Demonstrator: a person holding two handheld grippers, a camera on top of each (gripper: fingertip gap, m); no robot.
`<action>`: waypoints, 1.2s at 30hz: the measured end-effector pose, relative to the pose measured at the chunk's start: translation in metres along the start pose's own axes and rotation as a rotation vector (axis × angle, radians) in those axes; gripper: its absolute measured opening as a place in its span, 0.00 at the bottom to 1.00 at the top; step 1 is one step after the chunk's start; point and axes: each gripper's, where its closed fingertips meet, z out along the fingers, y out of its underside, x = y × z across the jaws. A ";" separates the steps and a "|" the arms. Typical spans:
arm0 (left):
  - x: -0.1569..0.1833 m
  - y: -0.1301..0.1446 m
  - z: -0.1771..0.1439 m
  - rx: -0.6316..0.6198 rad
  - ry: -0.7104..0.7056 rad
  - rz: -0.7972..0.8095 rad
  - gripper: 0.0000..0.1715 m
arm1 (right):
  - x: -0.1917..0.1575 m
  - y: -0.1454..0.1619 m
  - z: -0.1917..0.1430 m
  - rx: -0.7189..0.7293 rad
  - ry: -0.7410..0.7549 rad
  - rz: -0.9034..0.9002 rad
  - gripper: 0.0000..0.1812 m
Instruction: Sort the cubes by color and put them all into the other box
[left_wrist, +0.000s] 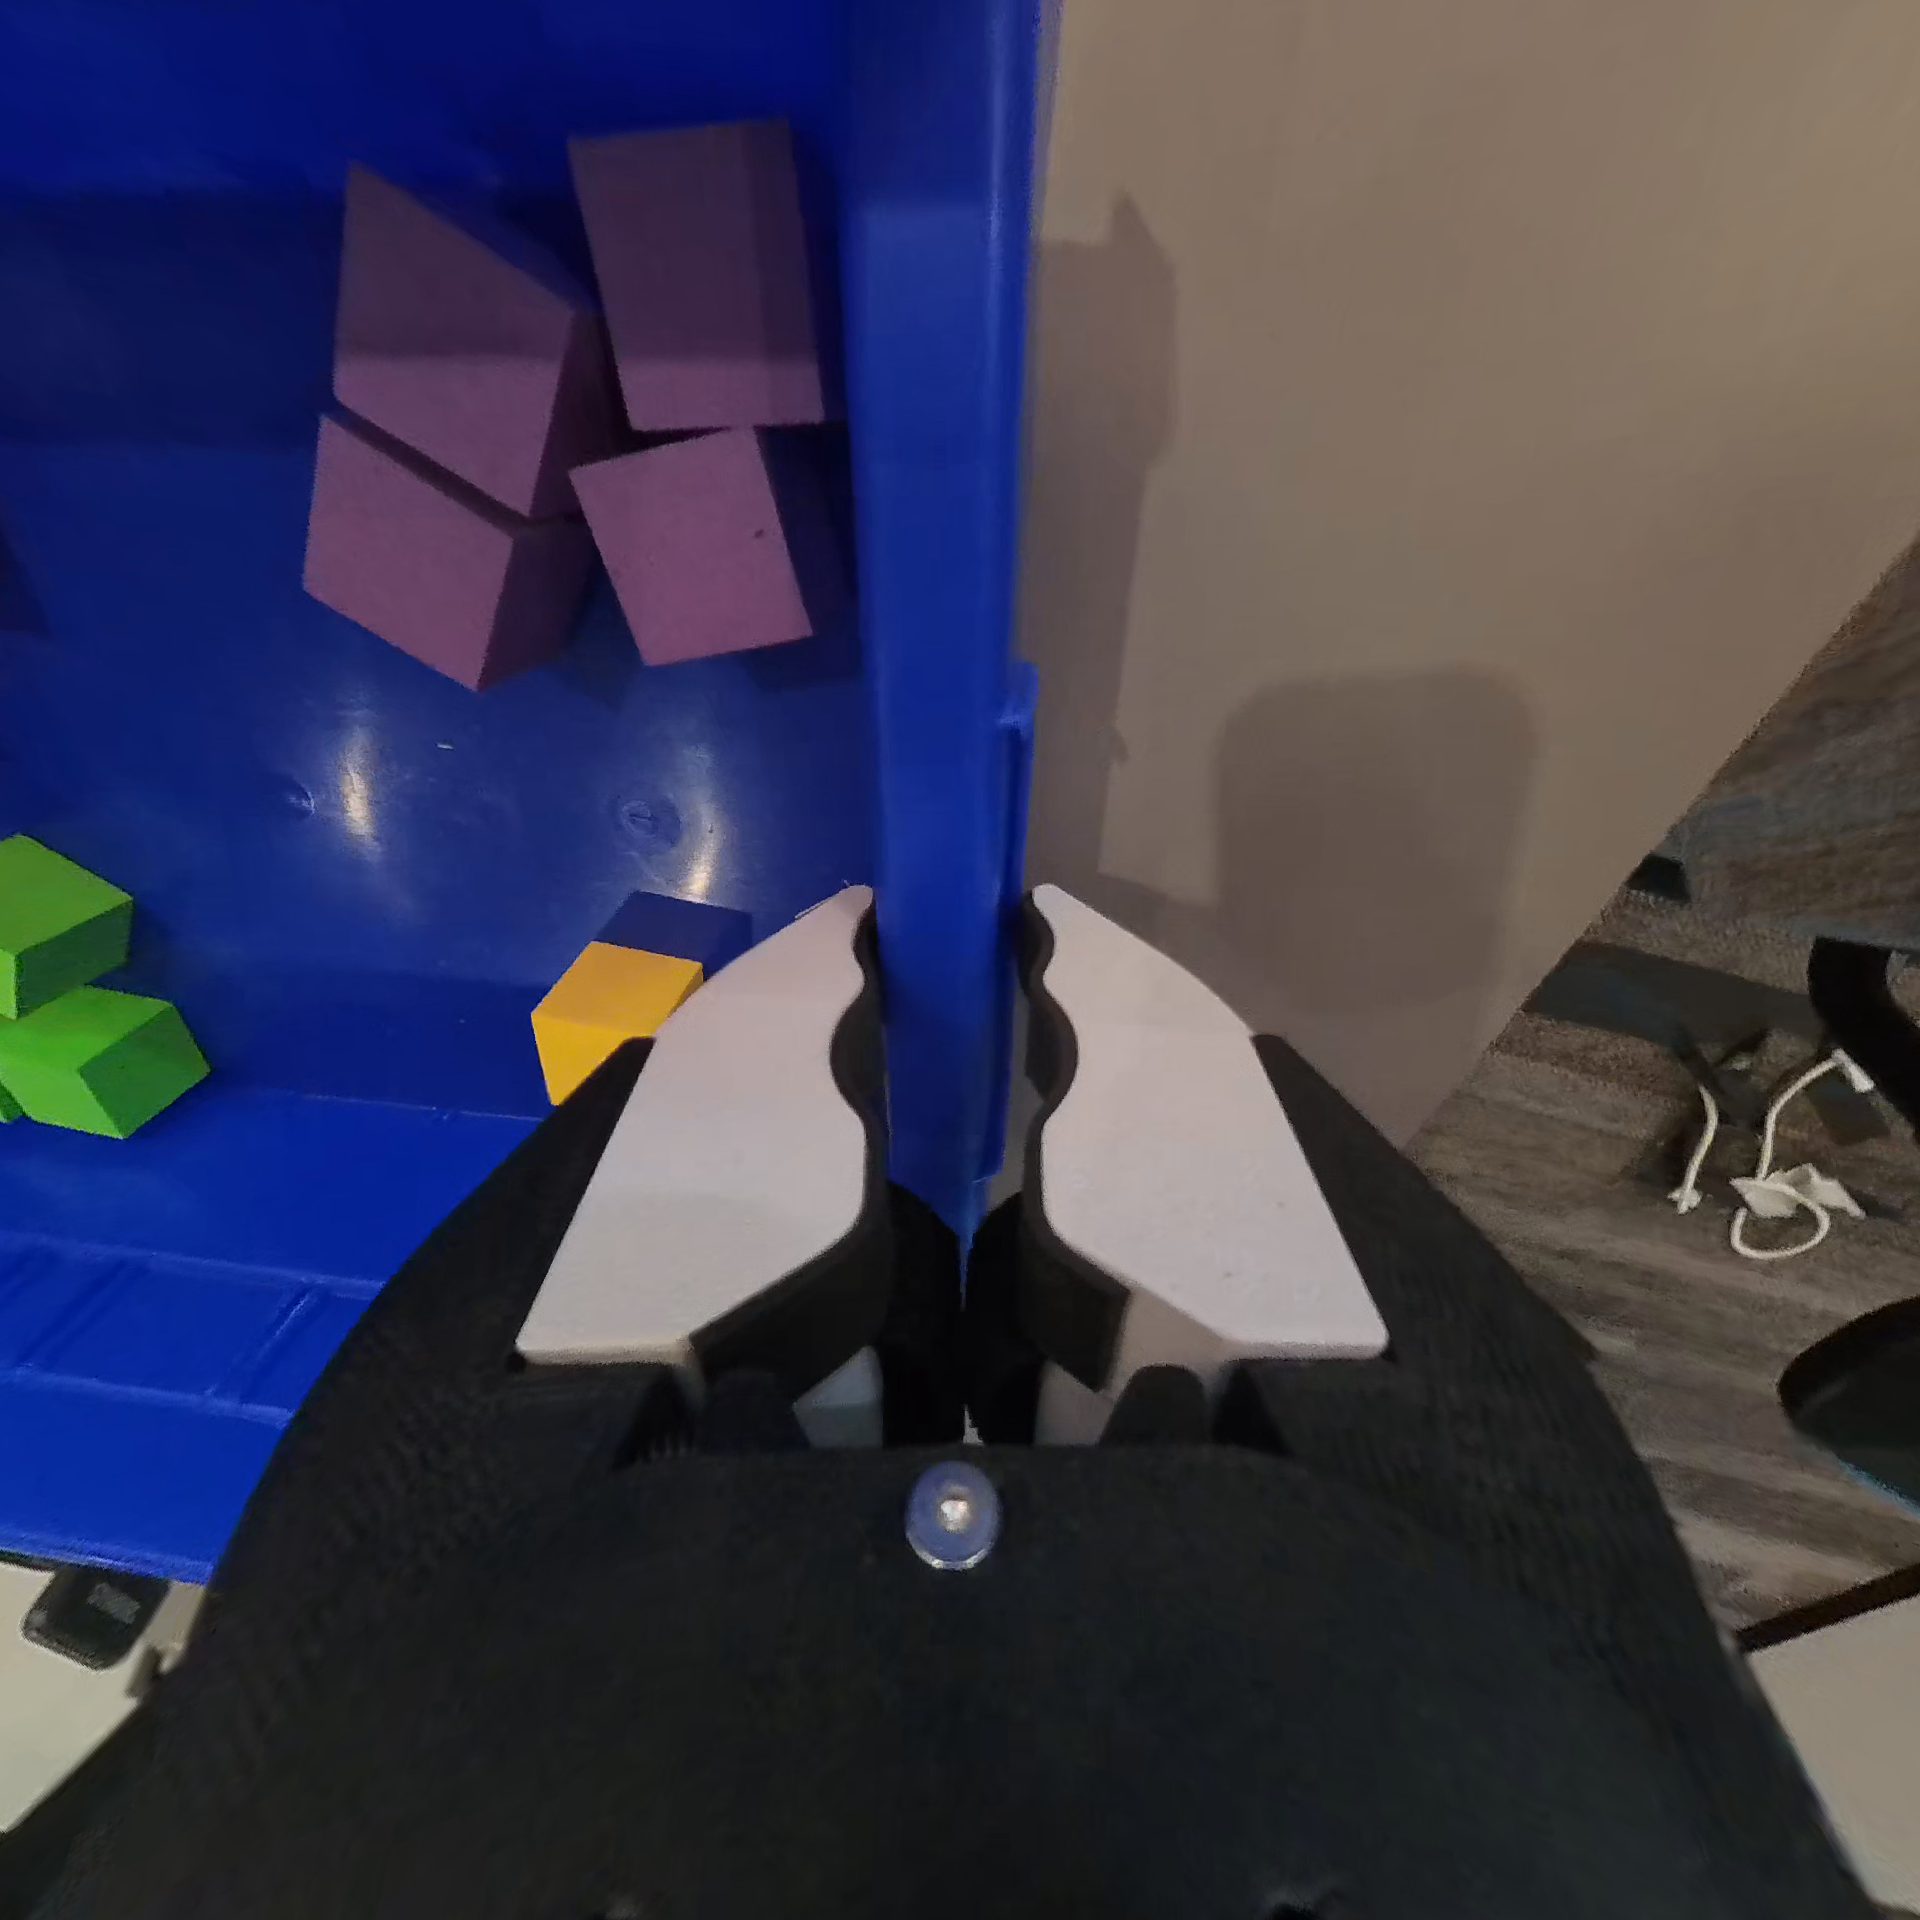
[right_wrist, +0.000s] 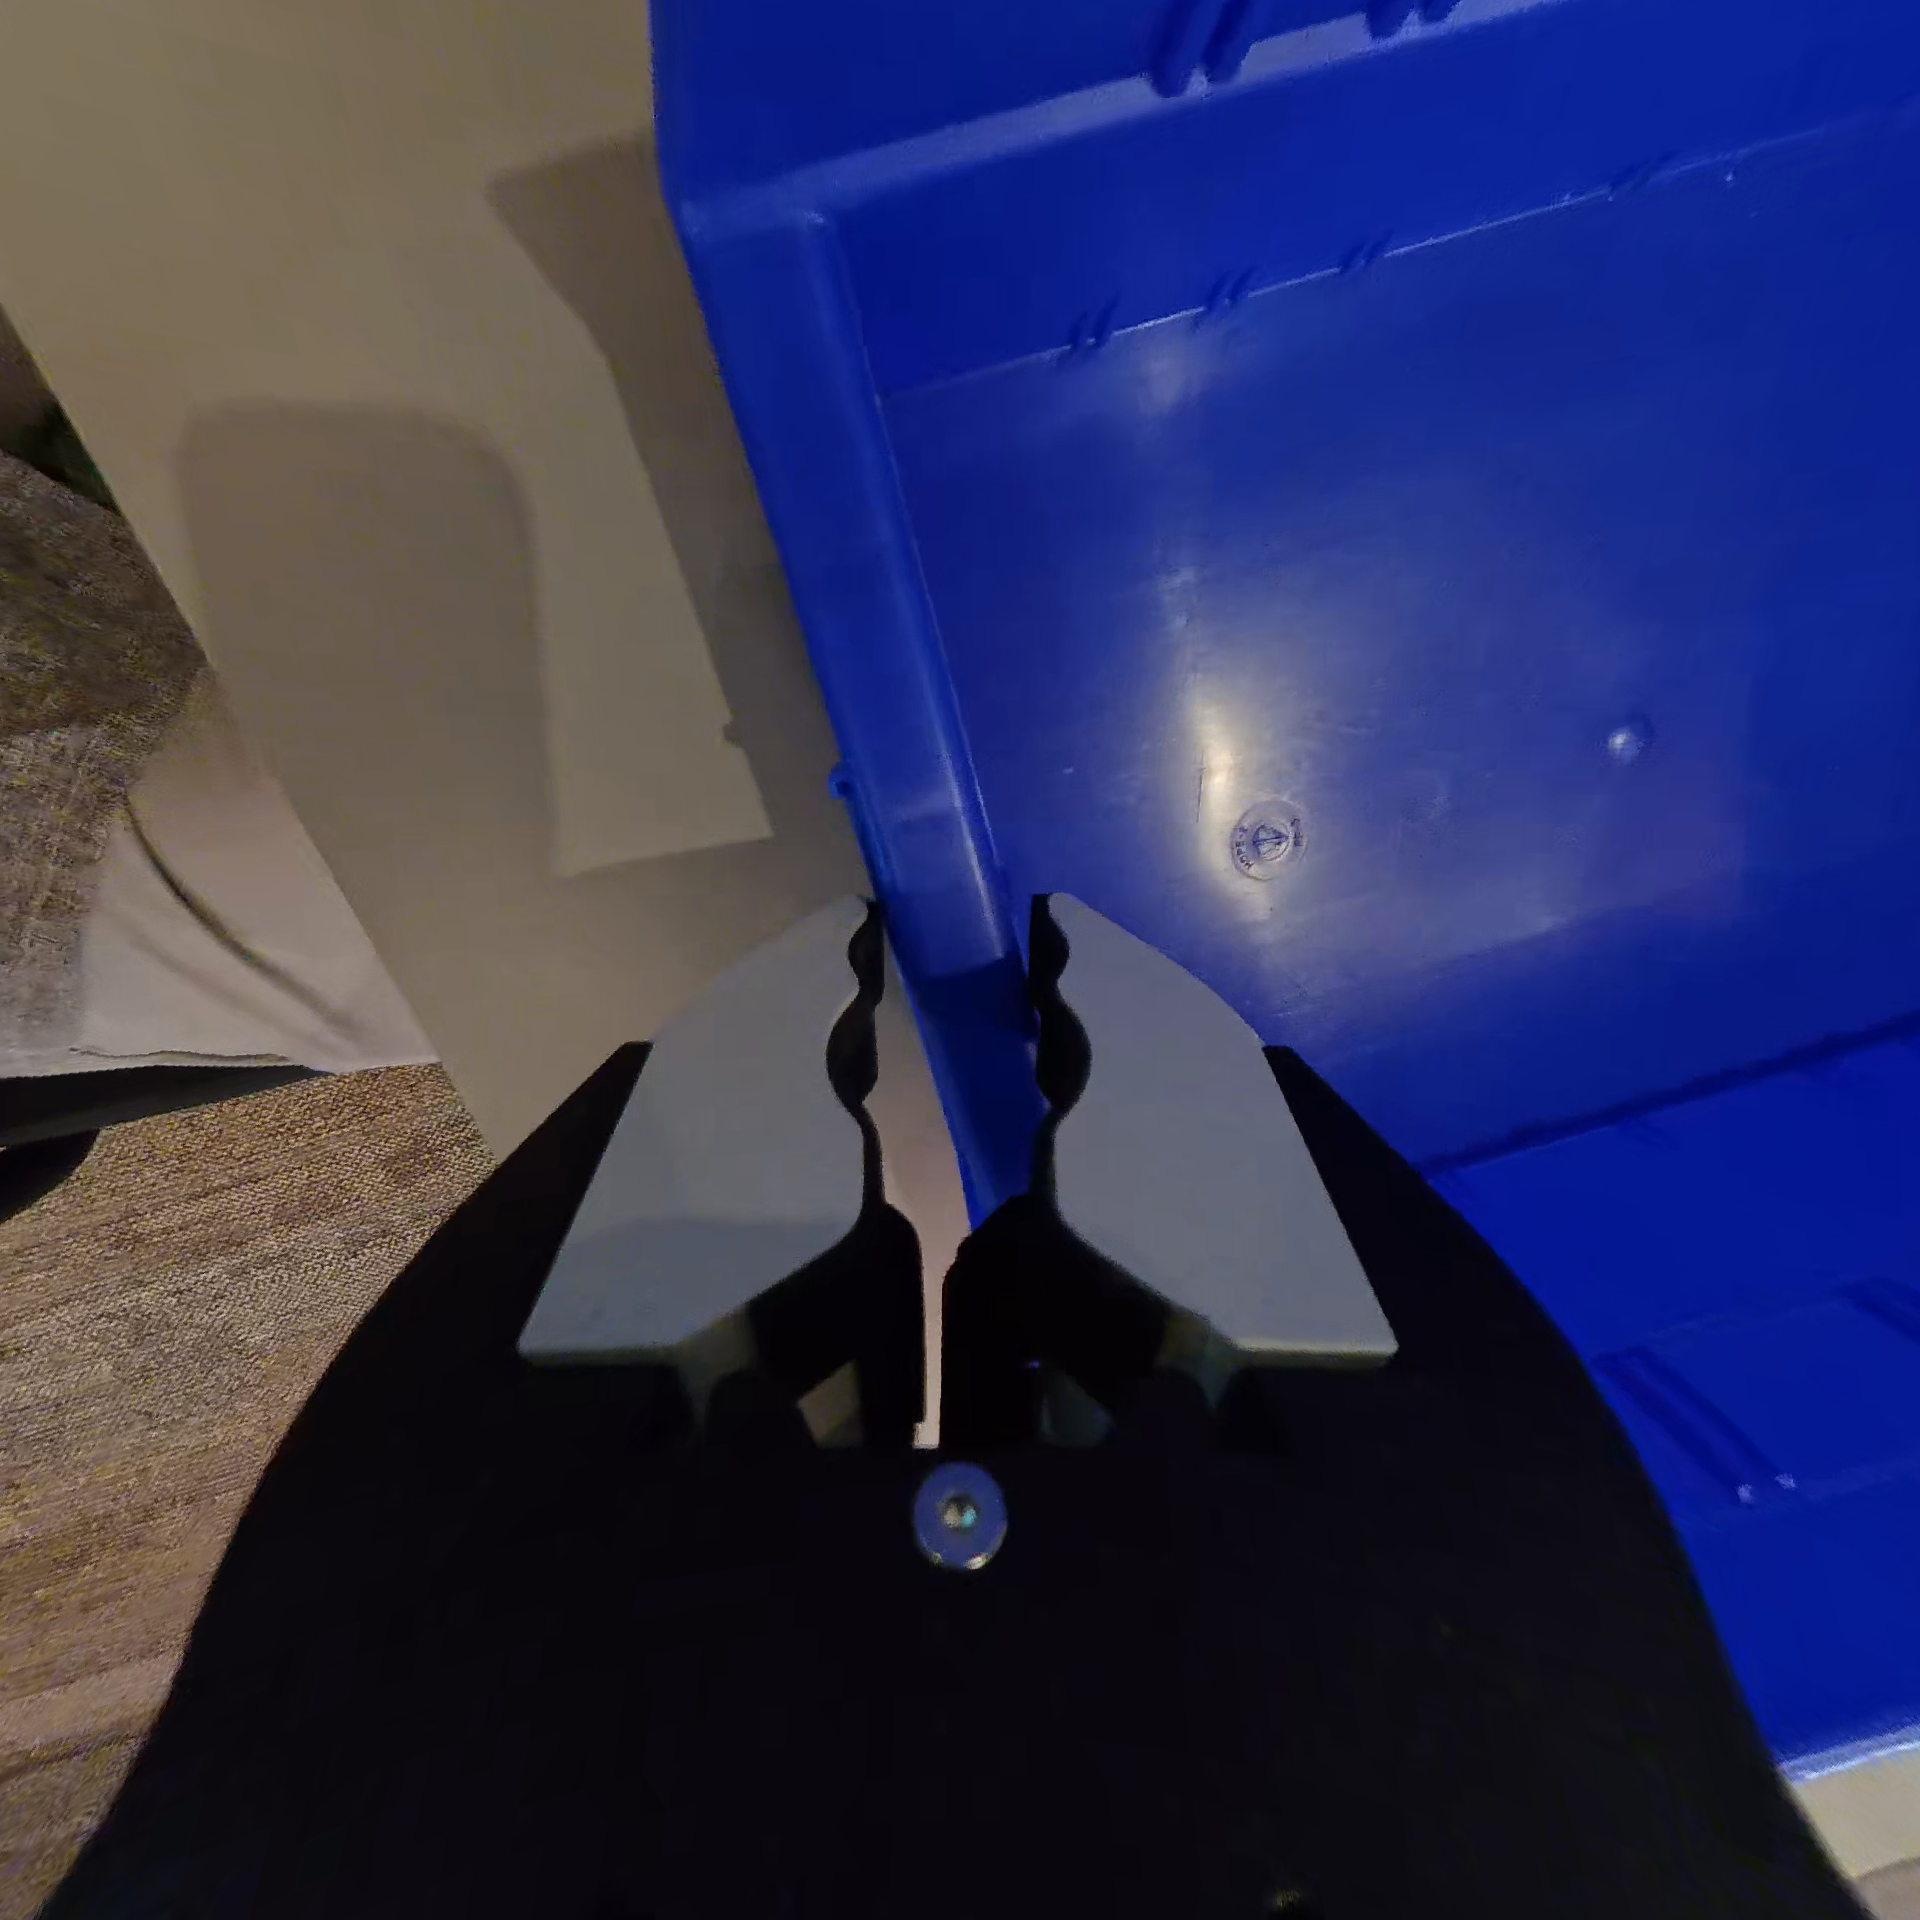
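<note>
Left gripper (left_wrist: 951, 914) is clenched on the side wall of the blue bin (left_wrist: 935, 520), one finger inside, one outside, pads pressed flat to the plastic. Right gripper (right_wrist: 951, 914) straddles the opposite wall of the same bin (right_wrist: 1351, 623); the inner finger presses on the wall, the outer meets it only at the tip, with a sliver of gap lower down. I read it as gripping, less squarely than the left.

Inside, seen from the left wrist: purple blocks (left_wrist: 540, 416) bunched against the far end, green blocks (left_wrist: 73, 997) at the left edge, a yellow block (left_wrist: 613, 1003) just beside my left finger with a blue block (left_wrist: 675, 925) behind it. The right wrist shows bare bin floor only.

The bin looks tilted; I can't tell whether it rests on the pale table (left_wrist: 1455, 416).

My judgement: both walls are thin and slick, so hold firm, move both hands together, keep them level. Uneven lift would twist the walls out, and the loose blocks will slide.
</note>
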 end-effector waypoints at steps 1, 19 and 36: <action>0.000 0.002 0.000 0.002 0.007 0.014 0.14 | -0.001 0.000 0.000 0.003 -0.004 -0.007 0.15; -0.002 0.023 -0.015 0.216 0.249 -0.073 0.23 | 0.005 -0.035 -0.041 0.199 0.032 -0.023 0.31; -0.073 0.014 -0.178 0.923 -0.281 -0.680 0.29 | 0.013 -0.105 -0.127 0.635 0.325 0.098 0.31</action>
